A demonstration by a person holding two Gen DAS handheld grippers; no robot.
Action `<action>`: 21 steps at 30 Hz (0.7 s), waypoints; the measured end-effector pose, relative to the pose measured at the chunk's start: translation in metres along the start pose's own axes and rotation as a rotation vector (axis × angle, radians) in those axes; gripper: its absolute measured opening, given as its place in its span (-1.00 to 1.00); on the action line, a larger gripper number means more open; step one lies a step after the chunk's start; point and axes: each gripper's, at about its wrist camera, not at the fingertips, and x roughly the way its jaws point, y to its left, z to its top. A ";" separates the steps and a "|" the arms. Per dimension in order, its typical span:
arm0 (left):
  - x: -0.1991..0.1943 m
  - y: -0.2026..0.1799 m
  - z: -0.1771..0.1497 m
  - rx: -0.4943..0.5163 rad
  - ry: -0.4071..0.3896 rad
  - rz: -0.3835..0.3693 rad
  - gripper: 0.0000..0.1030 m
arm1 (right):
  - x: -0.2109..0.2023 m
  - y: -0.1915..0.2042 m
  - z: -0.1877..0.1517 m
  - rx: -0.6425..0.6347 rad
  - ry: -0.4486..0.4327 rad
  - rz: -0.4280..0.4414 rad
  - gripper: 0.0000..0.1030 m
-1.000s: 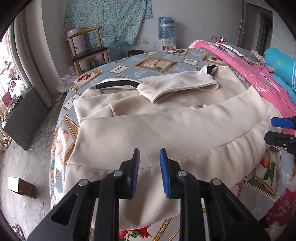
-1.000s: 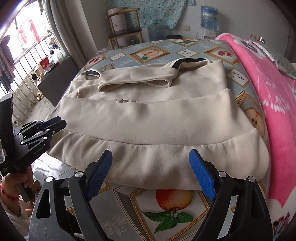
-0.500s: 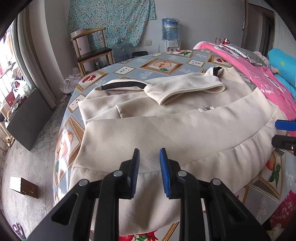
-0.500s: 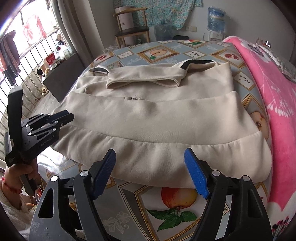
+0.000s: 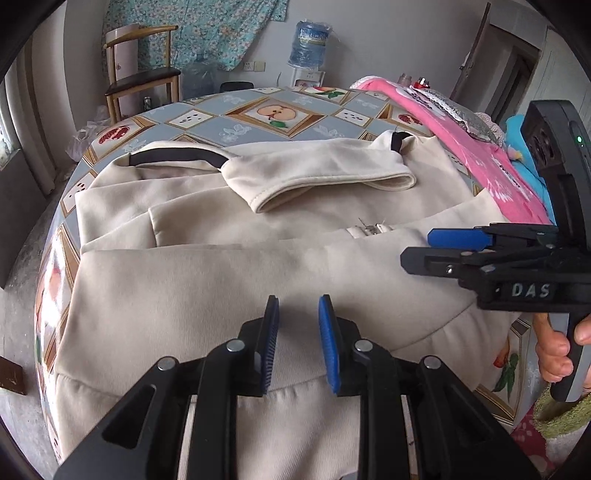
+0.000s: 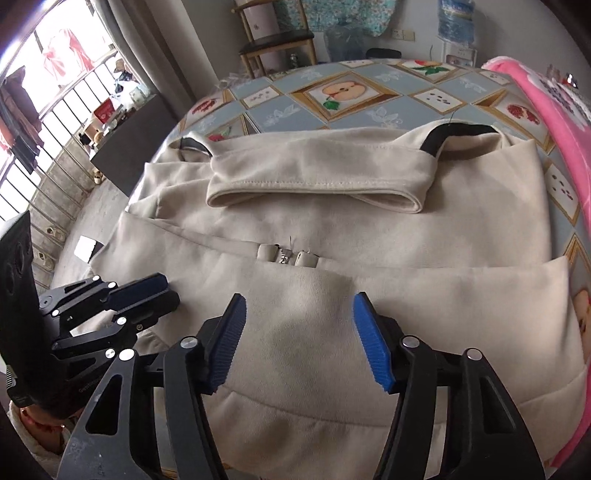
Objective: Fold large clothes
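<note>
Only the right wrist view shows the window bars (image 6: 55, 155) at ten o'clock. The cream jacket (image 6: 332, 236) lies crosswise, collar toward twelve. Left gripper (image 5: 298, 334) jaws stand narrow and empty; right gripper (image 6: 299, 332) jaws are closing, gripping nothing.

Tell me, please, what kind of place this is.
Probably a lived-in room at home: a round table with a fruit-print cloth, a wooden chair, a water dispenser, and bedding beside the table.

Cream jacket (image 6: 332, 236) with black collar trim (image 6: 454, 134). Tablecloth (image 5: 258, 114) is grey-blue diamonds framed in tan, with fruit prints (apple halves, pomegranates). Blanket (image 5: 476, 147) is pink with white pattern. Wall cloth (image 5: 207, 26) is teal floral. Both grippers, left gripper (image 5: 298, 338) and right gripper (image 6: 299, 339), are black with blue pads.
</note>
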 end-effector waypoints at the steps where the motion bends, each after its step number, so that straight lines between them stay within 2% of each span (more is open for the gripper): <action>1: 0.002 0.001 0.001 -0.001 -0.001 -0.001 -0.58 | 0.001 0.002 -0.002 -0.011 -0.008 -0.015 -0.17; 2: 0.004 0.002 0.001 -0.003 -0.003 0.000 -0.61 | 0.000 0.004 -0.003 -0.024 -0.014 -0.019 -0.23; 3: 0.005 0.002 0.001 0.000 -0.008 0.008 -0.67 | 0.000 0.006 -0.003 -0.030 -0.017 -0.004 -0.44; 4: 0.006 0.002 0.000 0.003 -0.012 0.031 -0.90 | -0.001 0.006 -0.003 -0.031 -0.018 0.010 -0.62; 5: 0.007 0.004 0.000 0.003 -0.015 0.048 -1.00 | -0.003 0.008 -0.004 -0.038 -0.023 0.005 -0.67; 6: 0.006 0.006 -0.001 -0.005 -0.021 0.036 -1.00 | -0.005 0.009 -0.003 -0.045 -0.030 0.002 -0.89; 8: 0.004 0.010 0.001 -0.024 -0.036 0.016 -1.00 | -0.011 0.008 0.000 -0.034 -0.045 0.015 -0.92; 13: -0.012 0.013 0.011 -0.011 -0.116 0.030 -1.00 | -0.021 0.006 0.009 -0.019 -0.081 0.044 -0.93; 17: -0.009 0.020 0.018 -0.016 -0.120 0.047 -1.00 | -0.006 0.004 0.010 -0.009 -0.062 0.036 -0.93; 19: -0.013 0.022 0.018 -0.024 -0.120 0.023 -1.00 | 0.001 0.003 0.007 -0.002 -0.058 0.035 -0.93; 21: -0.021 0.019 0.015 -0.024 -0.130 -0.039 -1.00 | 0.000 0.001 0.005 0.009 -0.070 0.040 -0.93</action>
